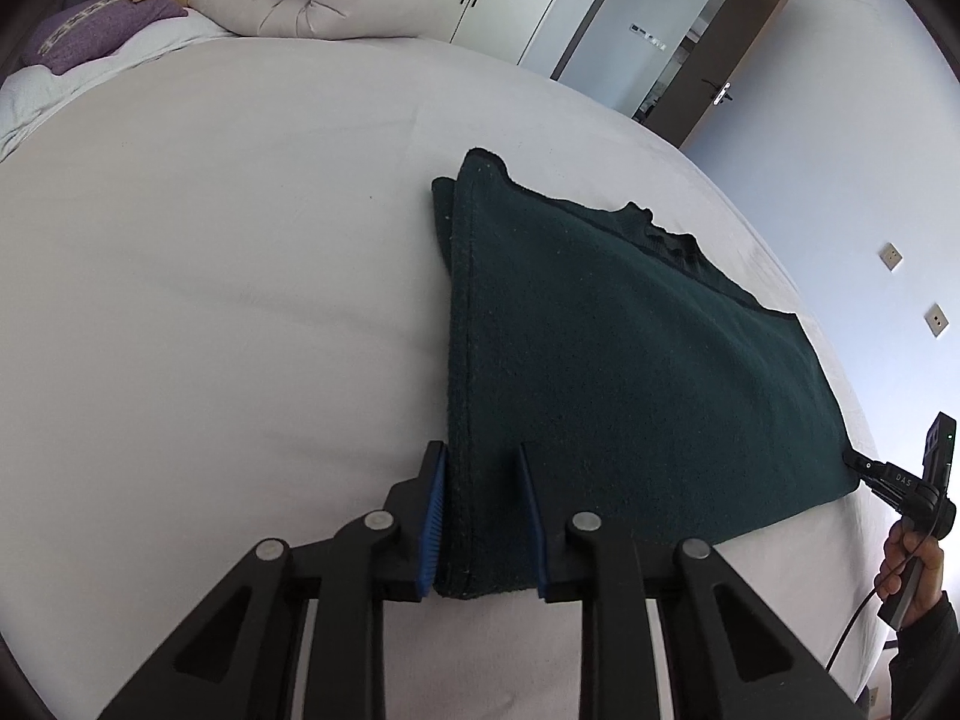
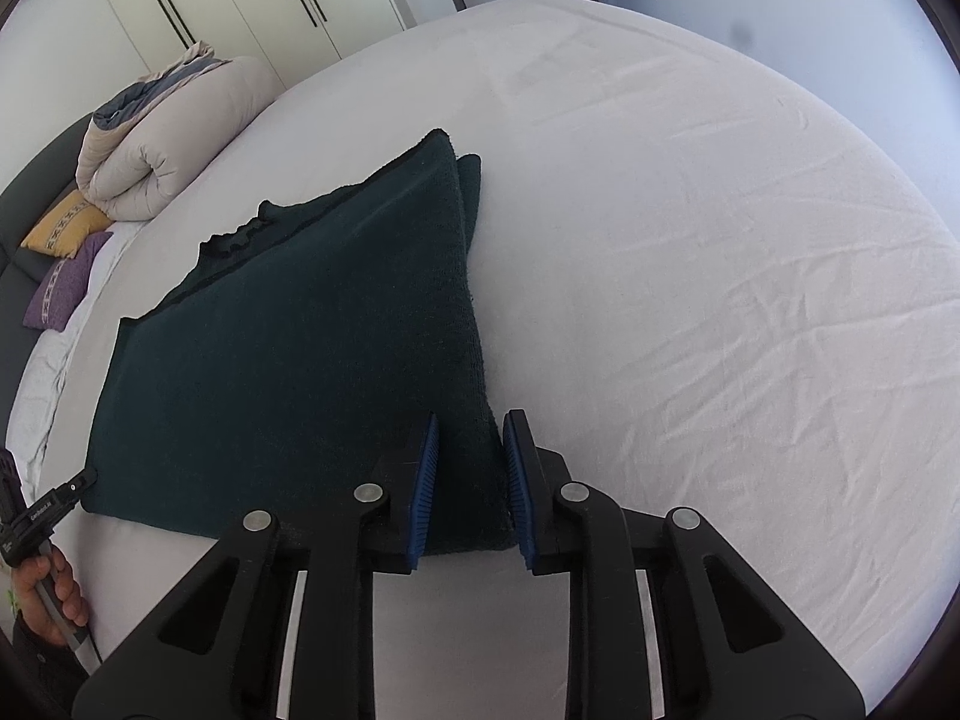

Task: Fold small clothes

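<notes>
Across the bed [image 1: 210,300] our dark green sweater [image 1: 630,372] lies flat, sides folded in, and we hold left tongs [image 1: 483,516] and right tongs [image 2: 471,489] part-open astride its near corners, apparently ready to pinch and fold the hem toward the collar.

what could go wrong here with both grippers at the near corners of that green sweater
1. The left gripper and right gripper both straddle the sweater with fingers apart; closing could catch only the top layer, so the layers split when lifted.
2. The sleeve tucked under at the far corner may slide out when the hem is carried over.
3. The collar is rumpled and could get folded in crooked.
</notes>
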Motion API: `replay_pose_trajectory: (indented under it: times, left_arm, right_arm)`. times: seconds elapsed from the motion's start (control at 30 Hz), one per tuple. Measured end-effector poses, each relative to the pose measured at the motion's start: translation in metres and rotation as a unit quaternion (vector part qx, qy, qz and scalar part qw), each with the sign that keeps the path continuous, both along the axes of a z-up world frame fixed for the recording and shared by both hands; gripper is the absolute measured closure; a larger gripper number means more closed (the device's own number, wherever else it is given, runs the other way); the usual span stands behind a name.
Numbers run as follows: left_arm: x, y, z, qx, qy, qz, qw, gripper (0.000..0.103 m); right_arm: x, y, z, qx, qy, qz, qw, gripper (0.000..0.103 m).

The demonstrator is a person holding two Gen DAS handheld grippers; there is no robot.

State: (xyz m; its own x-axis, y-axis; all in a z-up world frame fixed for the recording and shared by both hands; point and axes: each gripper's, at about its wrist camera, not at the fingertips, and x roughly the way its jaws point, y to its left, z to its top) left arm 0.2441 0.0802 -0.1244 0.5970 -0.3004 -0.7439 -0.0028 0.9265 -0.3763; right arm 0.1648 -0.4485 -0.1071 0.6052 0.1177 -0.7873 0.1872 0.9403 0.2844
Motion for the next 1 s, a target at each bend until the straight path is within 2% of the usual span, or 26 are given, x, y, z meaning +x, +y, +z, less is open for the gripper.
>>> replay_pose_trajectory:
  times: [0.1, 0.27, 0.67, 0.77, 1.0]
  left_arm:
    - [-0.001, 0.001, 0.0, -0.004, 0.001, 0.003, 1.0, 0.09]
    - [-0.005, 0.004, 0.005, -0.007, -0.006, 0.013, 0.9999, 0.093]
    - [-0.02, 0.007, 0.01, -0.004, -0.016, 0.007, 0.9998, 0.095]
    - [-0.023, 0.006, 0.006, 0.007, -0.011, 0.004, 0.9999, 0.098]
    - [-0.029, 0.011, -0.005, -0.006, -0.001, 0.009, 0.9999, 0.098]
  right_arm:
    - [0.0, 0.004, 0.002, -0.018, -0.001, 0.006, 1.0, 0.093]
    - [-0.004, 0.008, 0.006, -0.037, -0.007, 0.007, 0.999, 0.094]
    - [-0.024, 0.009, 0.013, -0.038, -0.015, 0.007, 0.999, 0.096]
    - [-0.025, 0.005, 0.008, -0.032, -0.01, 0.003, 0.999, 0.096]
    - [-0.031, 0.001, -0.001, -0.024, -0.009, 0.0, 1.0, 0.096]
